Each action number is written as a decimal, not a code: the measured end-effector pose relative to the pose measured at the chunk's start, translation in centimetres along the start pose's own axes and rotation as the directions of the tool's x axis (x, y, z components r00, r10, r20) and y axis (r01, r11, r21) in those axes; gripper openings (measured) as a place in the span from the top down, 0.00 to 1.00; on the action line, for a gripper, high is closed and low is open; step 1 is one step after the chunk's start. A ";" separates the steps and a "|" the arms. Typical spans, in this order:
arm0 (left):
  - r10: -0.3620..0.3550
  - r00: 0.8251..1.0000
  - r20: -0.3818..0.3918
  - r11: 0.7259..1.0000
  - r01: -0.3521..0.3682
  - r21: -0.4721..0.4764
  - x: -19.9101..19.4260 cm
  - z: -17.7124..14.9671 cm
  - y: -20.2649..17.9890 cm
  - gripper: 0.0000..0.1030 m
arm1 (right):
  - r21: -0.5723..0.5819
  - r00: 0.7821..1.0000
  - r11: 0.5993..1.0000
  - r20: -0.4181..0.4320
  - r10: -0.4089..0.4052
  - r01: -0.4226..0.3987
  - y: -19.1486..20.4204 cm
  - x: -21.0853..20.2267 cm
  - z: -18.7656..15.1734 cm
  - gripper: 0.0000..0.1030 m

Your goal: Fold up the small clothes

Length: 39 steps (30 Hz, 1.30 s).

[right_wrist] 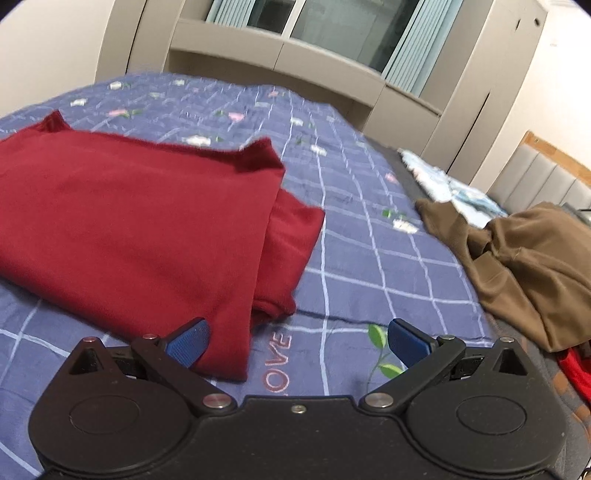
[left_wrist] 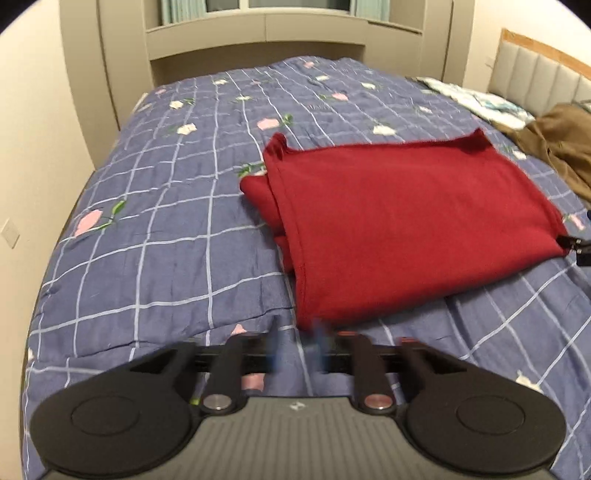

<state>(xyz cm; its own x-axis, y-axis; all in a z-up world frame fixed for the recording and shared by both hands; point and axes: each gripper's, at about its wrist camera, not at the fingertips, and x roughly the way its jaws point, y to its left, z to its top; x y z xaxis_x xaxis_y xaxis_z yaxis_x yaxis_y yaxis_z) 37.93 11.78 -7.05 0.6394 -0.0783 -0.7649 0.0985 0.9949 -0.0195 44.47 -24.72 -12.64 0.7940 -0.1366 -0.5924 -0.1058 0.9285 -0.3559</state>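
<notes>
A dark red garment (left_wrist: pixel 406 214) lies folded flat on the blue checked bedspread (left_wrist: pixel 166 221), with a folded layer sticking out along its left side. In the left wrist view its near corner ends just ahead of my left gripper (left_wrist: pixel 299 347). That gripper's blue fingertips are blurred and stand a little apart, with no cloth between them. In the right wrist view the red garment (right_wrist: pixel 140 221) fills the left half. My right gripper (right_wrist: pixel 297 343) is wide open over the bedspread (right_wrist: pixel 369 258), and its left blue pad (right_wrist: pixel 188 345) sits beside the garment's near edge.
A crumpled brown garment (right_wrist: pixel 524 266) lies to the right on the bed, with a light patterned cloth (right_wrist: pixel 443 184) behind it and something red (right_wrist: pixel 576 373) near the right edge. Beige cabinets (left_wrist: pixel 258 33) stand past the bed. A small dark part (left_wrist: pixel 576 247) shows by the garment's right corner.
</notes>
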 end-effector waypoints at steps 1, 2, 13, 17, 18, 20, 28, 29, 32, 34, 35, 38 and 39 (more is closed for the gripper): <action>0.002 1.000 0.024 1.000 -0.001 -0.013 -0.6 -0.2 -0.1 0.33 | 0.004 1.000 1.000 0.014 -0.001 0.001 0.0 -0.3 0.0 0.01; 0.004 0.999 0.043 1.000 -0.003 -0.026 -1.0 -0.4 -0.1 0.26 | 0.010 1.000 1.000 0.031 -0.002 0.002 0.1 -0.5 0.0 0.01; 0.028 0.998 0.050 0.955 -0.012 -0.296 1.7 -0.5 -0.5 0.10 | -0.020 0.996 1.000 0.094 -0.005 0.007 0.2 6.7 7.0 0.01; 0.034 0.999 0.014 0.929 -0.027 -0.369 3.2 -0.4 0.1 0.08 | -0.037 0.996 0.999 0.085 -0.027 0.031 0.3 11.6 10.0 0.01; 0.032 0.999 0.002 0.923 -0.029 -0.383 3.6 -0.4 0.1 0.07 | -0.041 0.996 0.998 0.079 -0.035 0.038 0.3 12.8 10.7 0.01; 0.030 1.000 -0.005 0.922 -0.029 -0.387 4.0 -0.6 0.1 0.03 | -0.048 0.996 0.997 0.063 -0.060 0.063 0.1 15.2 12.2 0.01; 0.046 0.999 -0.022 0.926 -0.051 -0.374 4.4 -0.3 -0.4 0.01 | -0.068 0.993 0.991 0.029 -0.115 0.117 -0.2 18.4 14.6 0.01; 0.050 0.998 -0.026 0.926 -0.056 -0.375 4.3 -0.2 -0.5 0.01 | -0.064 0.993 0.992 0.045 -0.108 0.111 -0.2 17.4 14.3 0.01; 0.060 0.998 -0.032 0.925 -0.068 -0.375 4.1 0.0 -0.7 0.01 | -0.091 0.993 0.992 0.083 -0.082 0.089 0.6 13.8 12.9 0.01; 0.064 0.997 -0.036 0.922 -0.073 -0.381 4.0 0.1 -0.8 0.01 | -0.123 0.993 0.991 0.113 -0.036 0.050 1.5 10.9 11.8 0.01; 0.064 0.997 -0.038 0.920 -0.074 -0.386 3.9 0.1 -0.8 0.01 | -0.150 0.991 0.988 0.136 -0.008 0.029 2.1 9.1 11.0 0.01; 0.065 0.997 -0.035 0.916 -0.074 -0.395 3.4 0.0 -0.8 0.01 | -0.220 0.980 0.976 0.197 0.036 0.008 4.1 4.8 8.8 0.01; 0.068 0.997 -0.032 0.915 -0.076 -0.397 3.1 0.0 -0.9 0.01 | -0.248 0.976 0.969 0.215 0.045 0.010 4.7 3.7 8.2 0.01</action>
<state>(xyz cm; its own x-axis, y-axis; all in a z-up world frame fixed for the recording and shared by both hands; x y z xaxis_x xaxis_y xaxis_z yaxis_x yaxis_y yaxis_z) 39.81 10.66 -9.44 0.6195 -0.0079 -0.7849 -0.2609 0.9410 -0.2155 51.79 -17.99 -10.58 0.8985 -0.0172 -0.4387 -0.2431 0.8126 -0.5297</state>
